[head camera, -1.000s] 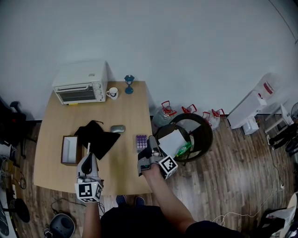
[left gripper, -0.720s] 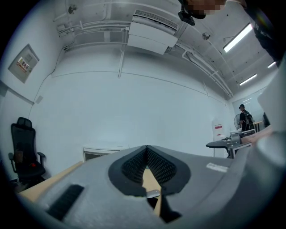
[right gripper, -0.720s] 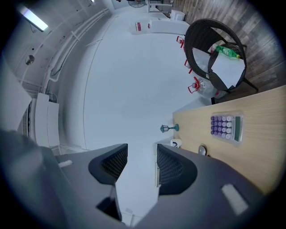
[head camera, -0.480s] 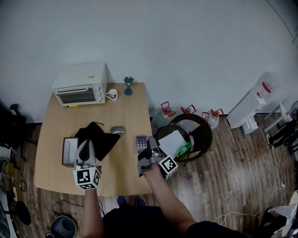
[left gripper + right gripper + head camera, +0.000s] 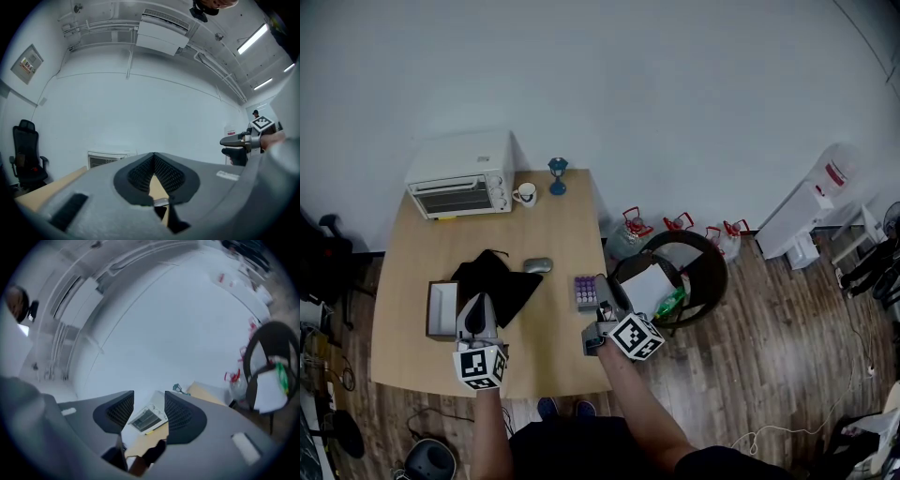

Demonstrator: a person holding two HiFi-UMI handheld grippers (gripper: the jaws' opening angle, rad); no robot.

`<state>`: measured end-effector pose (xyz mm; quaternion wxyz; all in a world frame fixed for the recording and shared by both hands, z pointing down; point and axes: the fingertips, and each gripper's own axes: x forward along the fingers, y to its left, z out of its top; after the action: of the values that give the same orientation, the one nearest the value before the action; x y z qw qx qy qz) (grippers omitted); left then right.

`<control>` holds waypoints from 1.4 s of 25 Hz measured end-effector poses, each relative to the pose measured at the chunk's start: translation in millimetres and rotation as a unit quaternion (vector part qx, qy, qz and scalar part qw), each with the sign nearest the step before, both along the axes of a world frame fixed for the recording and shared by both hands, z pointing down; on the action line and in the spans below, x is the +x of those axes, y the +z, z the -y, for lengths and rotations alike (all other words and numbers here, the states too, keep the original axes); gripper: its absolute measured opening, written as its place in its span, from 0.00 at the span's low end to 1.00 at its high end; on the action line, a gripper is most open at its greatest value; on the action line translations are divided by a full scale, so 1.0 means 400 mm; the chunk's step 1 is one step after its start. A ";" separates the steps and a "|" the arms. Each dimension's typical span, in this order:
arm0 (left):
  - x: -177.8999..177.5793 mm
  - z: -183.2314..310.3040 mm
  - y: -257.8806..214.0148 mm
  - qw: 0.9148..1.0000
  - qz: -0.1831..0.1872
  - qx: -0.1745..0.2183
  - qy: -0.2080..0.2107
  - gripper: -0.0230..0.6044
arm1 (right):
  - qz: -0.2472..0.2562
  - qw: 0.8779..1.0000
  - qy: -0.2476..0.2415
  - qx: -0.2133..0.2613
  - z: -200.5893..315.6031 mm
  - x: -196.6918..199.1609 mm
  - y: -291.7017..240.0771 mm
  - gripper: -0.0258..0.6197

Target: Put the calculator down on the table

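The small flat purple calculator (image 5: 585, 290) lies on the wooden tabletop (image 5: 553, 225) near its right edge, just ahead of the released, empty right gripper (image 5: 600, 317), while the left gripper (image 5: 475, 305) is clenched on nothing; it seems light, stiff, best pinched by its long edges.

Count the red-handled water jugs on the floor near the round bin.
4, in a row by the wall: one jug beside the table's far right corner, one behind the bin, two right of it. The bin may hide more.
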<state>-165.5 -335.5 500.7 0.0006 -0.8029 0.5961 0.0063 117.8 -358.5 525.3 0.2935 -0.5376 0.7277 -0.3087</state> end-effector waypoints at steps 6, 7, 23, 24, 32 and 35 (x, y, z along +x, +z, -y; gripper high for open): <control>-0.003 -0.009 -0.002 1.000 -0.001 0.006 0.001 0.03 | -0.250 0.967 -0.003 0.053 -0.009 -0.031 -0.081 0.38; -0.003 -0.011 -0.006 1.000 -0.001 0.009 0.000 0.03 | -0.286 0.957 -0.002 0.057 -0.012 -0.037 -0.085 0.38; 0.026 -0.031 -0.007 1.000 0.006 0.011 0.022 0.03 | -0.408 0.911 0.002 0.062 -0.041 -0.064 -0.069 0.38; 0.027 -0.033 -0.007 1.000 0.006 0.011 0.022 0.03 | -0.405 0.912 0.003 0.059 -0.044 -0.061 -0.067 0.37; 0.016 -0.043 0.001 1.000 0.001 0.005 0.018 0.03 | -0.405 0.912 0.034 0.048 -0.057 -0.030 -0.069 0.06; 0.021 -0.047 0.000 1.000 0.004 0.007 0.022 0.03 | -0.407 0.912 0.030 0.047 -0.057 -0.035 -0.064 0.06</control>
<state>-157.0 -316.7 500.7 0.0086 -0.8160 0.5780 0.0067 103.9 -335.7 499.8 0.0062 -0.6242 0.7810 -0.0198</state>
